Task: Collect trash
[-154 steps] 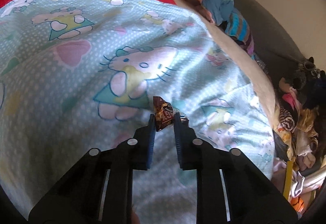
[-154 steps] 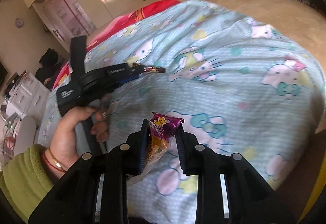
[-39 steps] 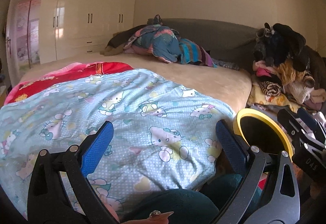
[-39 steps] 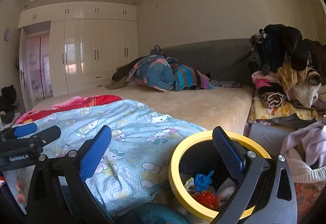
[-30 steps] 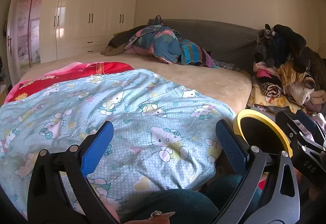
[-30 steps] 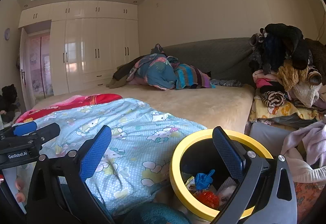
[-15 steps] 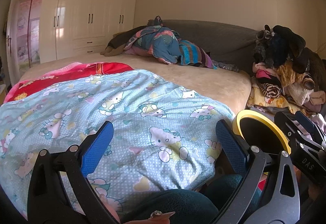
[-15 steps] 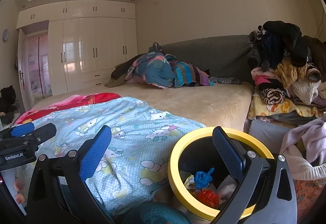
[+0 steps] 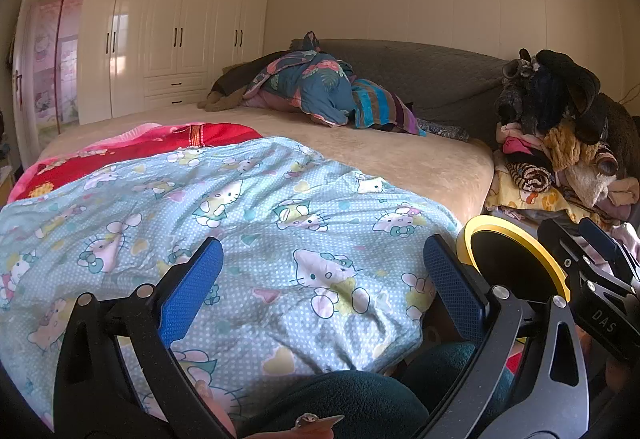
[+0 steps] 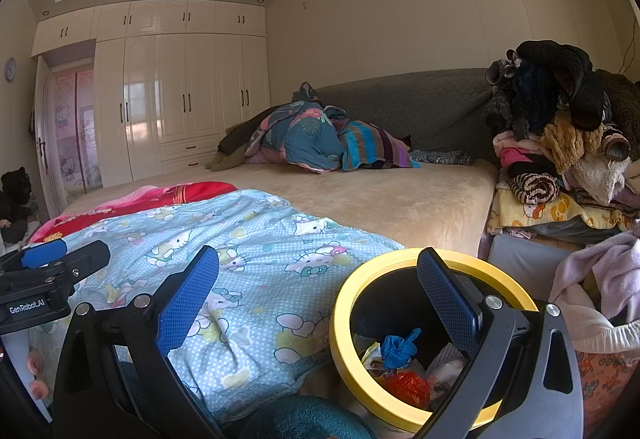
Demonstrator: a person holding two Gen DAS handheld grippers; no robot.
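A black trash bin with a yellow rim (image 10: 348, 303) stands at the foot of the bed, with crumpled wrappers and blue and red scraps (image 10: 398, 349) inside. My right gripper (image 10: 318, 259) hangs wide open and empty just before the bin, its right finger over the opening. My left gripper (image 9: 323, 250) is also wide open and empty, held over the light blue cartoon-cat blanket (image 9: 248, 207). The bin's yellow rim (image 9: 466, 235) shows at the right in the left wrist view. No wrapper lies on the blanket in either view.
A beige bed (image 10: 400, 195) carries a heap of bedding (image 10: 316, 139) near a grey headboard. A pile of clothes (image 10: 560, 143) rises to the right of the bin. White wardrobes (image 10: 172, 87) line the far wall. A teal-clad knee (image 9: 352, 399) sits low in front.
About five seconds ago each gripper was shut on a wrapper over the blanket; now both are open and empty beside the bin. Over the last second both views barely shift.
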